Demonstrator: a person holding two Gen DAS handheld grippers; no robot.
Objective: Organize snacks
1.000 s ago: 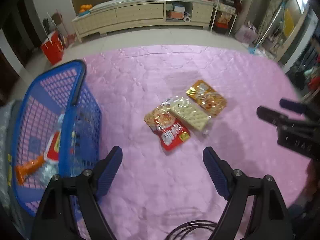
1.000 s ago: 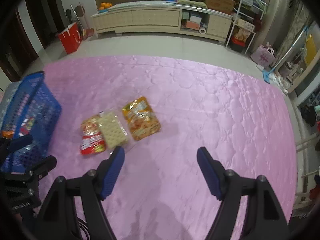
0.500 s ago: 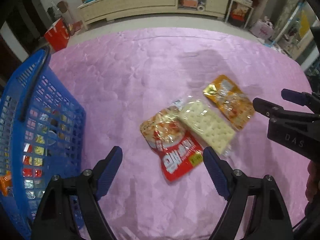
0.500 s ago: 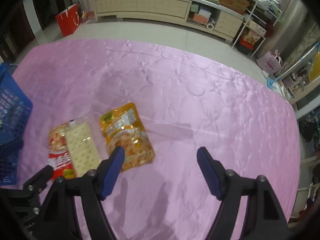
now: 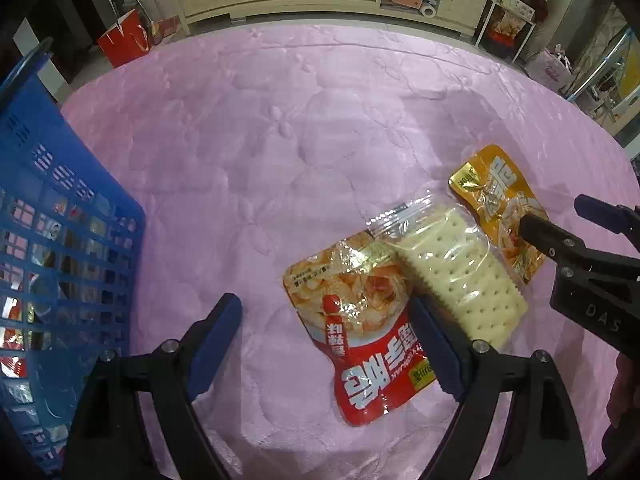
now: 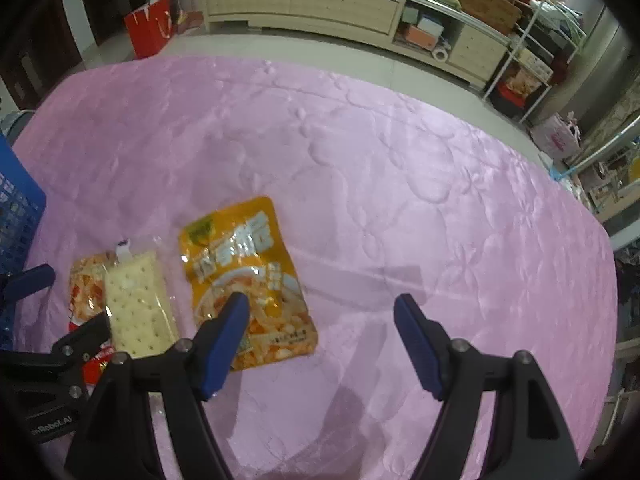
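Three snack packs lie together on the pink quilt. A red pouch lies nearest my left gripper, which is open and empty just above it. A clear cracker pack overlaps the red pouch's right side. An orange pouch lies to the right of the crackers. My right gripper is open and empty, its left finger over the orange pouch. A blue basket with several snacks inside stands at the left.
The pink quilt spreads wide to the right and far side. Beyond it are bare floor, a long low cabinet, a red bag and wire shelves.
Both grippers have moved forward and down toward the snack packs. The packs appear much larger and closer. Both grippers stay open.
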